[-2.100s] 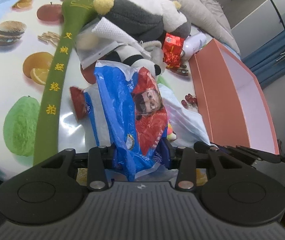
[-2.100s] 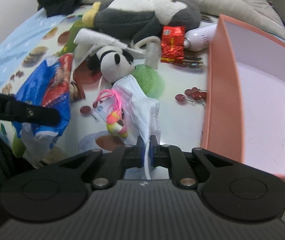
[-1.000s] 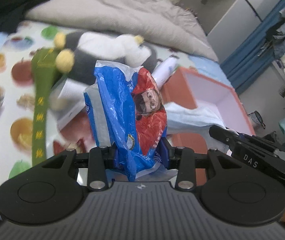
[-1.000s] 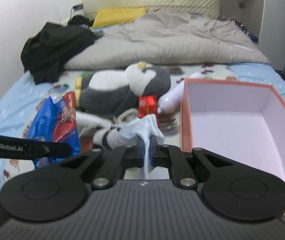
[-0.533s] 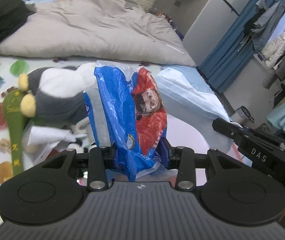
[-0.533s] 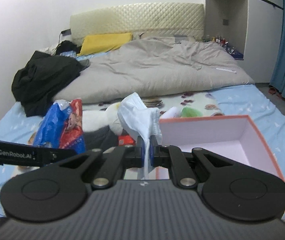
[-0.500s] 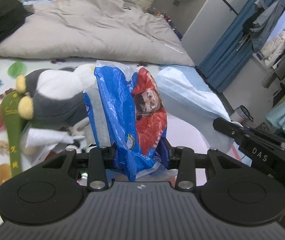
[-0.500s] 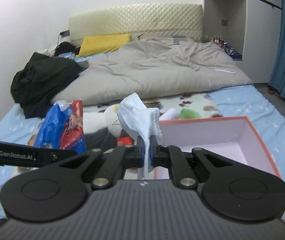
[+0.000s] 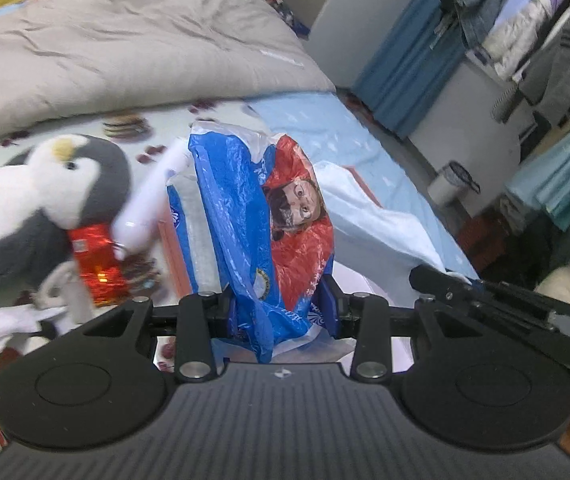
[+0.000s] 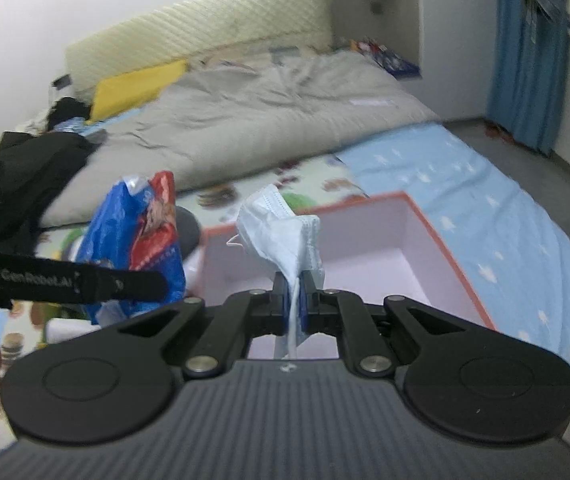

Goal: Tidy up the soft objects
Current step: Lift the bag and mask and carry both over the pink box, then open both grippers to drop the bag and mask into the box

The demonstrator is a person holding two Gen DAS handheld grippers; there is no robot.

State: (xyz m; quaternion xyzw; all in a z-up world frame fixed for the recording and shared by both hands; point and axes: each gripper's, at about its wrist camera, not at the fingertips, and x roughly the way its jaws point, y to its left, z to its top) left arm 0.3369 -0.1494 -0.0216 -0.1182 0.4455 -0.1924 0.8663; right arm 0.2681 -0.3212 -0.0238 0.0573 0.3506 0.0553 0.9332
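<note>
My left gripper [image 9: 281, 304] is shut on a blue and red plastic bag [image 9: 261, 216] and holds it up in the air; the bag also shows in the right wrist view [image 10: 137, 240]. My right gripper [image 10: 295, 300] is shut on a pale blue face mask [image 10: 281, 236] and holds it above the near edge of an open pink box [image 10: 425, 256]. In the left wrist view the mask [image 9: 377, 216] hangs to the right of the bag and hides most of the box [image 9: 365, 188].
A grey and white penguin plush [image 9: 33, 204], a red foil packet [image 9: 97, 268] and a white bottle [image 9: 145, 208] lie on the fruit-print mat left of the box. A grey quilt [image 10: 253, 112] and black clothing [image 10: 21, 176] lie behind.
Both grippers have lifted their loads off the mat and swung right towards the pink box. The mask now hangs over the box and the bag is beside it.
</note>
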